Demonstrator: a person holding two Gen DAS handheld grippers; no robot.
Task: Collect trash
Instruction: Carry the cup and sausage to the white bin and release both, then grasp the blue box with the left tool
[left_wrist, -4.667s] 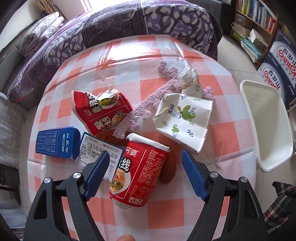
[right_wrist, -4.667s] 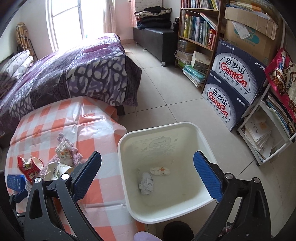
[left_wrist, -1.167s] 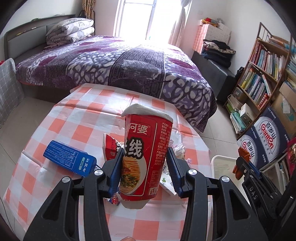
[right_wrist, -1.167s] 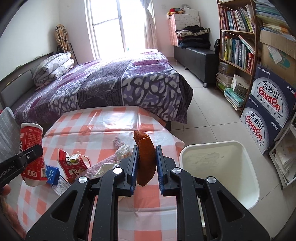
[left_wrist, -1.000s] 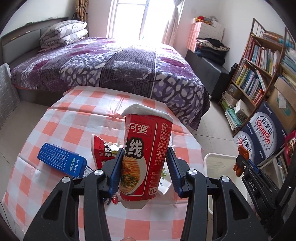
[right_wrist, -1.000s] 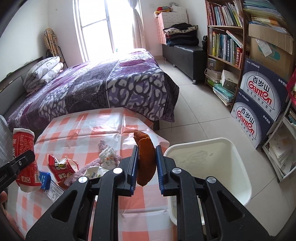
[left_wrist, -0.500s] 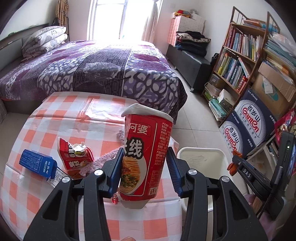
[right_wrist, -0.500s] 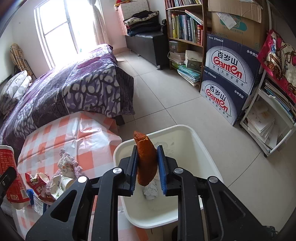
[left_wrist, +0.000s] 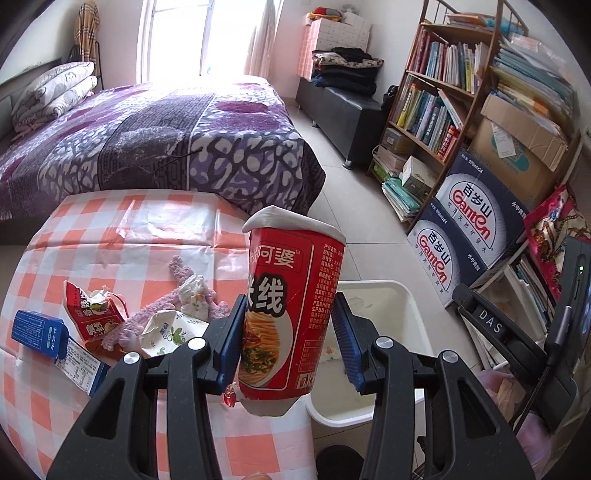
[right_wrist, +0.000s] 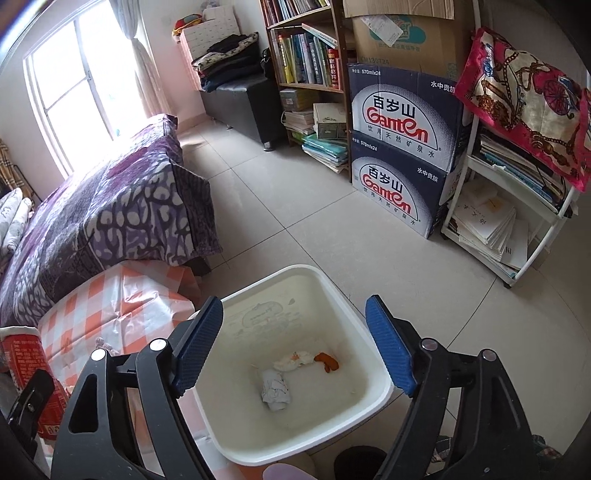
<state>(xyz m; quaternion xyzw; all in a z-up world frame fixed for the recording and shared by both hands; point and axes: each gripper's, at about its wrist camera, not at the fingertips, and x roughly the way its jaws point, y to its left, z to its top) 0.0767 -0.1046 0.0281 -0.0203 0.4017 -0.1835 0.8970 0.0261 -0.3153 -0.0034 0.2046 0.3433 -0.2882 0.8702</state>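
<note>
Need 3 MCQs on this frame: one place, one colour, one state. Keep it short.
1. Where is the orange-brown scrap?
A. On the checked table
B. On the floor of the white bin
C. Between the right tongs

2. What colour is the noodle cup?
A. Red
B. Green
C. Blue

3. How do the left tongs stand?
A. Open and empty
B. Shut on a tissue
C. Shut on the noodle cup

Key: B, the scrap lies inside the bin beside the crumpled tissues; the right tongs have just been opening and nothing is between them. A, the cup's wall is red under a white lid. C, both blue pads press the cup's sides.
</note>
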